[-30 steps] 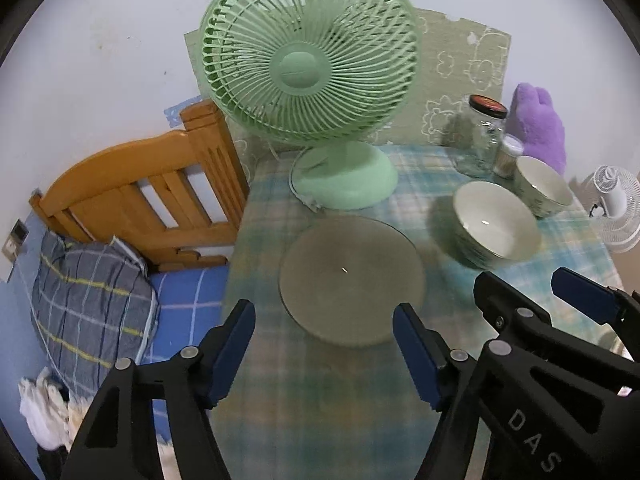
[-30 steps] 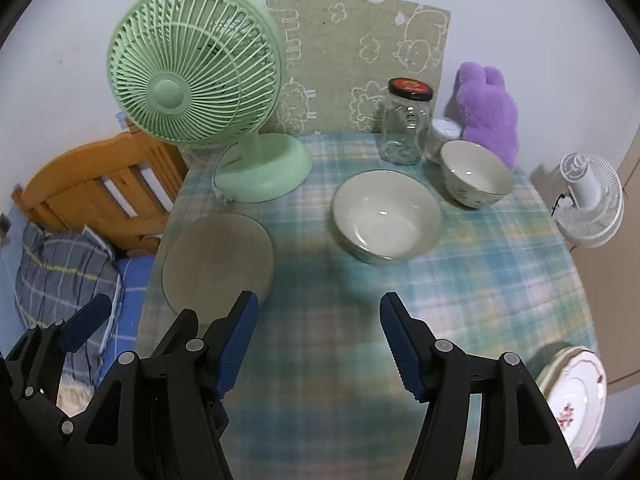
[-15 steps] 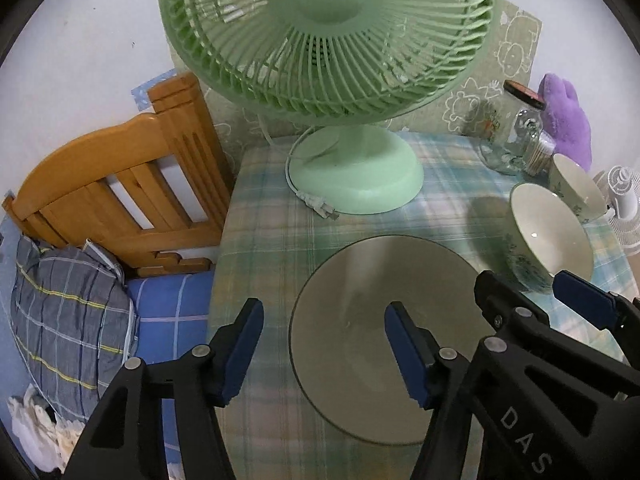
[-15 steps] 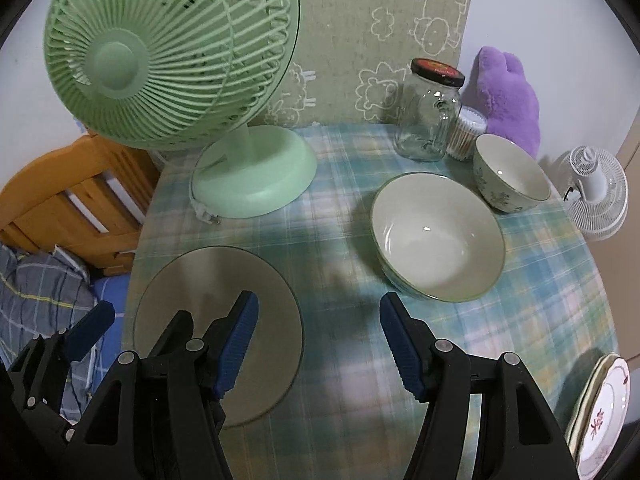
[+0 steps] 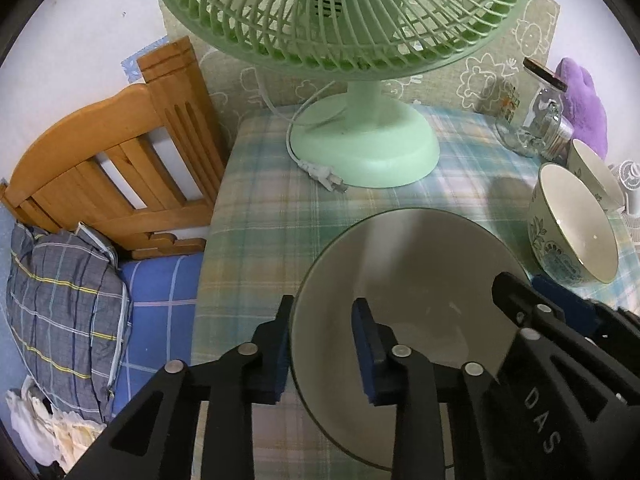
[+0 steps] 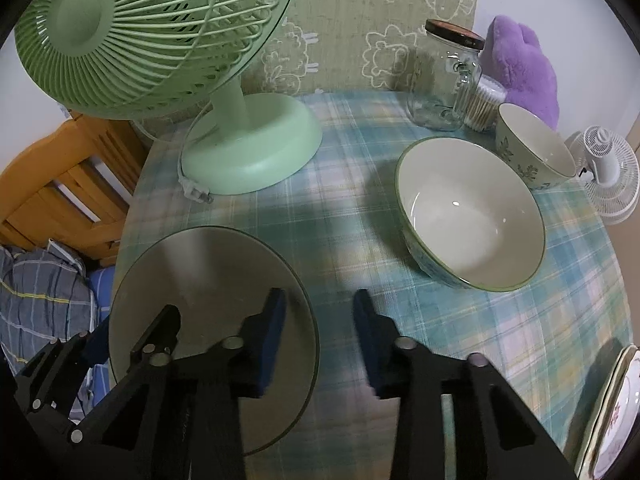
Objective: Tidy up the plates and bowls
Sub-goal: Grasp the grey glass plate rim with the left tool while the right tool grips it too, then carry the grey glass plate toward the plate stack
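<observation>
A round grey glass plate (image 5: 416,280) lies flat on the checked tablecloth; it also shows in the right wrist view (image 6: 208,276). My left gripper (image 5: 322,350) is open and straddles the plate's left rim, one finger outside it and one over the plate. My right gripper (image 6: 320,334) is open and straddles the plate's right rim. A large cream bowl (image 6: 472,216) stands to the right, with a smaller patterned bowl (image 6: 536,148) behind it. Both bowls show in the left wrist view (image 5: 572,228).
A green desk fan (image 6: 248,148) stands close behind the plate, its plug (image 5: 328,178) lying loose. A glass jar (image 6: 448,80), cotton swabs and a purple plush sit at the back. Stacked floral plates (image 6: 616,412) sit at the front right edge. A wooden bed frame (image 5: 116,168) is left.
Both grippers moved forward and down onto the grey plate. Their jaws narrowed, and each now straddles a rim of the plate.
</observation>
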Demonstrator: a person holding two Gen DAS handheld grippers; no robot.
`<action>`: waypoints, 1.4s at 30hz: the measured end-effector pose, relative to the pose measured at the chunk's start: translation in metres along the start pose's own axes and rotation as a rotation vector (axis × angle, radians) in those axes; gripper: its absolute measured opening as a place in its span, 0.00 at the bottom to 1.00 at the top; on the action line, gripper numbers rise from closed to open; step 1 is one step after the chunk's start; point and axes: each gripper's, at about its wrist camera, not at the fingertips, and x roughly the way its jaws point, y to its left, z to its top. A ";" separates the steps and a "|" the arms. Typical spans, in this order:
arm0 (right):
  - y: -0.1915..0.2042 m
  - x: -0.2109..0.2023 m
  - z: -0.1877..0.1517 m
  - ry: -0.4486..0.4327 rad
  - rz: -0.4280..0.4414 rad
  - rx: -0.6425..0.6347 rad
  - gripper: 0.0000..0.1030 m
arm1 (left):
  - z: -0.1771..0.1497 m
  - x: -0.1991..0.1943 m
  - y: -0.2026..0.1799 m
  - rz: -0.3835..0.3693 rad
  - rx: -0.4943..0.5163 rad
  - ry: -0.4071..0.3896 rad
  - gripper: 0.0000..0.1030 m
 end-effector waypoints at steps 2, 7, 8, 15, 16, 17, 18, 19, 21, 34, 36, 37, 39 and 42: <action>0.003 0.000 0.000 0.002 0.018 -0.005 0.18 | 0.000 0.000 0.002 -0.006 -0.003 0.007 0.20; 0.008 -0.004 0.001 0.001 0.018 -0.024 0.16 | -0.001 -0.002 0.003 0.000 -0.010 0.041 0.19; 0.008 -0.005 0.000 0.002 0.020 -0.027 0.16 | -0.002 -0.003 0.003 0.002 -0.012 0.042 0.19; 0.006 -0.016 -0.008 0.016 0.018 -0.055 0.16 | -0.018 -0.016 -0.007 0.015 -0.009 0.049 0.19; 0.005 -0.017 -0.011 0.021 0.021 -0.057 0.16 | -0.021 -0.018 -0.009 0.016 -0.009 0.049 0.18; 0.004 -0.019 -0.013 0.025 0.022 -0.058 0.16 | -0.024 -0.020 -0.012 0.017 -0.010 0.051 0.18; 0.002 -0.022 -0.016 0.027 0.023 -0.059 0.16 | -0.028 -0.023 -0.015 0.018 -0.012 0.054 0.18; 0.000 -0.025 -0.020 0.030 0.023 -0.061 0.16 | -0.031 -0.026 -0.019 0.019 -0.014 0.056 0.18; -0.003 -0.031 -0.025 0.033 0.025 -0.065 0.16 | -0.038 -0.034 -0.027 0.025 -0.011 0.062 0.18; -0.067 -0.073 -0.064 0.061 0.045 -0.122 0.16 | -0.085 -0.080 -0.086 0.047 -0.050 0.083 0.19; -0.079 -0.080 -0.070 0.066 0.050 -0.125 0.16 | -0.093 -0.087 -0.095 0.048 -0.054 0.082 0.18; -0.082 -0.083 -0.073 0.067 0.051 -0.127 0.16 | -0.097 -0.091 -0.099 0.048 -0.058 0.082 0.18; -0.093 -0.090 -0.079 0.067 0.050 -0.135 0.16 | -0.105 -0.097 -0.108 0.047 -0.066 0.080 0.18; -0.108 -0.099 -0.088 0.068 0.051 -0.146 0.16 | -0.118 -0.104 -0.123 0.043 -0.081 0.085 0.19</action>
